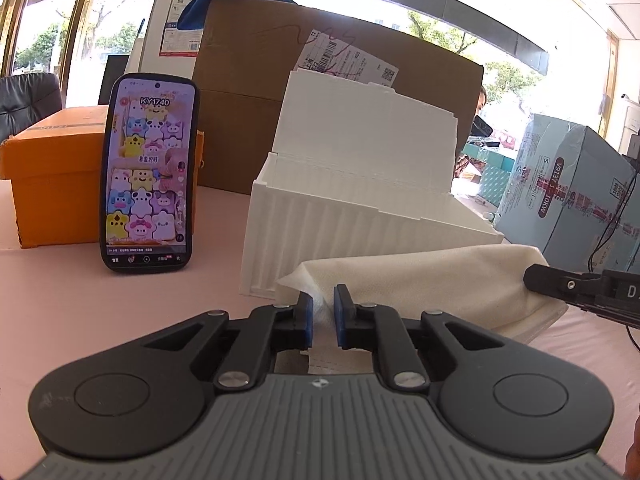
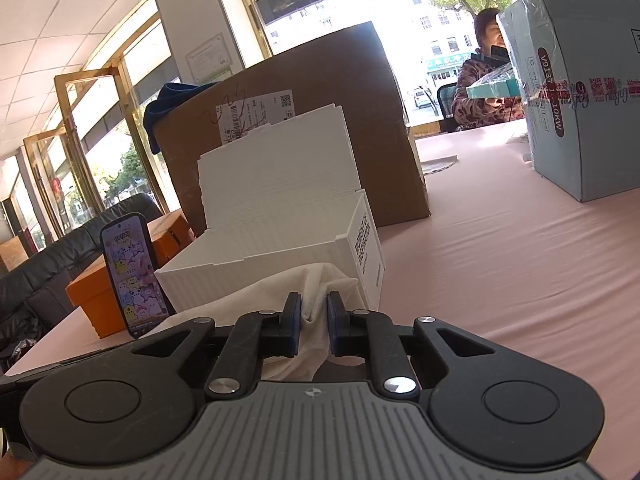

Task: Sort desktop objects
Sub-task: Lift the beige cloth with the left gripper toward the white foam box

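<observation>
Right tongs pinching cream cloth — white box just behind.

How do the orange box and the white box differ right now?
The orange box has its lid shut; the white box stands open, lid tilted up behind. The orange box has smooth sides, the white box ribbed ones. A cloth lies against the white box, none against the orange. Both sit on the pink table.

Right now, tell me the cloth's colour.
Cream-white cloth, plain, clearest in the left wrist view.
</observation>
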